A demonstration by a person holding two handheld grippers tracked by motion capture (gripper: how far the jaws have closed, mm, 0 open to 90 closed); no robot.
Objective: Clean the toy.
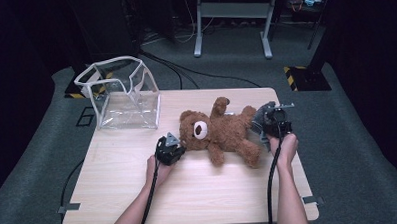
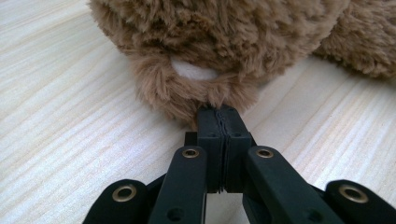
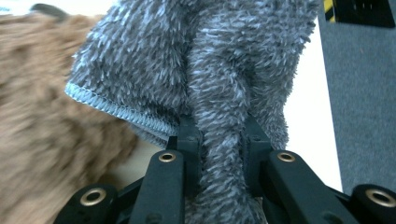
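One teddy bear (image 1: 217, 131) lying crosswise, seemingly.

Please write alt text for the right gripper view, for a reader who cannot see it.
The right gripper is shut on a fold of fluffy grey cloth, which rises between its two black jaws. A blurred brown teddy bear lies at the left.

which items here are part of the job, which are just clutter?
In the job:
- fluffy brown plush teddy bear, ear pinched by left gripper
- grey fuzzy microfibre cloth, clamped in right gripper

Lying about:
- clear plastic bag with white trim, untouched at the table's far left
- metal stand legs on the floor behind
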